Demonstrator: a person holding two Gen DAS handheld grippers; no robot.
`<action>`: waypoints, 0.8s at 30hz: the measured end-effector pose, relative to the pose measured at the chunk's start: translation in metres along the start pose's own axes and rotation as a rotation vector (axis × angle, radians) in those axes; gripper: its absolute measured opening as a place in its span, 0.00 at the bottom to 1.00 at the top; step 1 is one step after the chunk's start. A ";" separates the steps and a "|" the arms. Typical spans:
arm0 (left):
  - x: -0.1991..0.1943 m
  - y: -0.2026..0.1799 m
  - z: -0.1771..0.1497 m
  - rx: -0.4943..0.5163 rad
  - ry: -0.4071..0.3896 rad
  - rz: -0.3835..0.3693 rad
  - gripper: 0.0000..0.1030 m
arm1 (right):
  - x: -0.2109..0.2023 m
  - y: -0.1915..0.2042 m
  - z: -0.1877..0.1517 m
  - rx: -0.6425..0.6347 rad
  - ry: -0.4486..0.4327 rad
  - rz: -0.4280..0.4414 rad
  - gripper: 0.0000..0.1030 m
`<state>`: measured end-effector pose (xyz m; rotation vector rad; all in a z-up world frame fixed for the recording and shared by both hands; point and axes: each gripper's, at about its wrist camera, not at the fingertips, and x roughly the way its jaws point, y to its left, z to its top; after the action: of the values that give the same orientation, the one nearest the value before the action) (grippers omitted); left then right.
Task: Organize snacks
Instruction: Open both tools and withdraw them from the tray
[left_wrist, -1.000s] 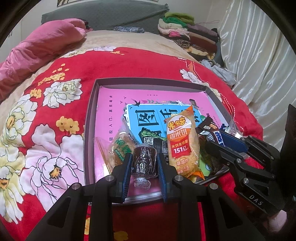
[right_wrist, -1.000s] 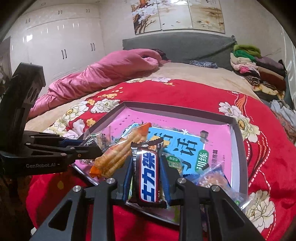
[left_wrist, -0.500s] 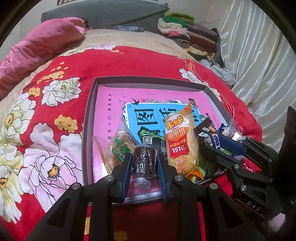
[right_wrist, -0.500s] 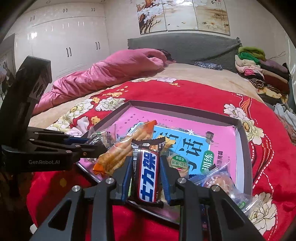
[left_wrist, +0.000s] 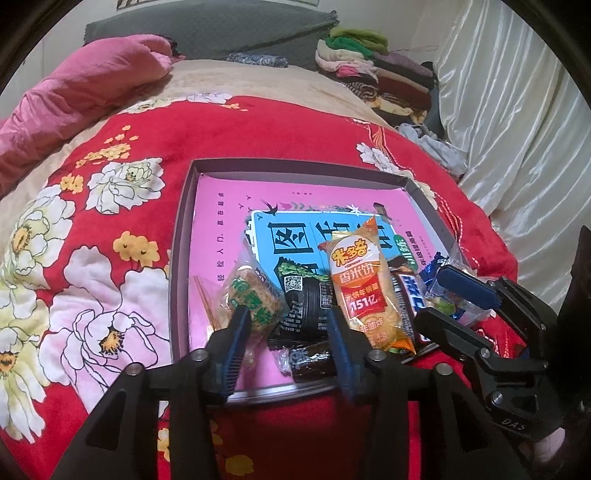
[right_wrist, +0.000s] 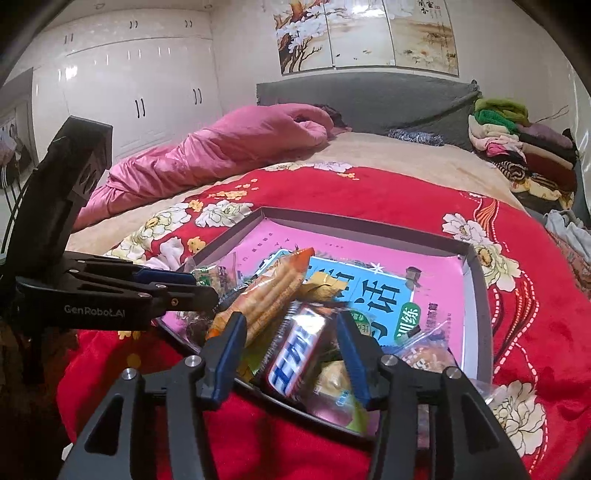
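Both tools released: my left tool (left_wrist: 286, 339) straddles the dark candy (left_wrist: 312, 362) at lower centre; my right tool (right_wrist: 291, 347) straddles the bar (right_wrist: 295, 363) in the tray (right_wrist: 476, 295). Wrappers look light, slick, crinkly; I judge mid-body grips best.

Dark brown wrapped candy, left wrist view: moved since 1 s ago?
Yes. The dark brown candy was upright between the closed fingers; now it lies sideways near the tray's front rim, and the left gripper is open.

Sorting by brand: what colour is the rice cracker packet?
Orange and yellow rice cracker packet, red band; clearest in left wrist view.
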<state>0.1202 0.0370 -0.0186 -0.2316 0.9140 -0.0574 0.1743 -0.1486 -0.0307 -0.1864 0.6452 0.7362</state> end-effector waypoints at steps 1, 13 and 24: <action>-0.001 0.000 0.000 0.001 -0.001 0.001 0.45 | -0.001 0.000 0.000 0.002 -0.002 -0.004 0.50; -0.014 -0.005 0.000 -0.001 -0.016 -0.002 0.72 | -0.031 -0.010 0.001 0.058 -0.083 -0.052 0.62; -0.026 -0.013 -0.006 0.016 -0.019 0.008 0.76 | -0.060 -0.008 0.000 0.098 -0.151 -0.180 0.74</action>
<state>0.1002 0.0269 0.0010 -0.2127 0.8954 -0.0548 0.1459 -0.1879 0.0049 -0.0966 0.5117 0.5384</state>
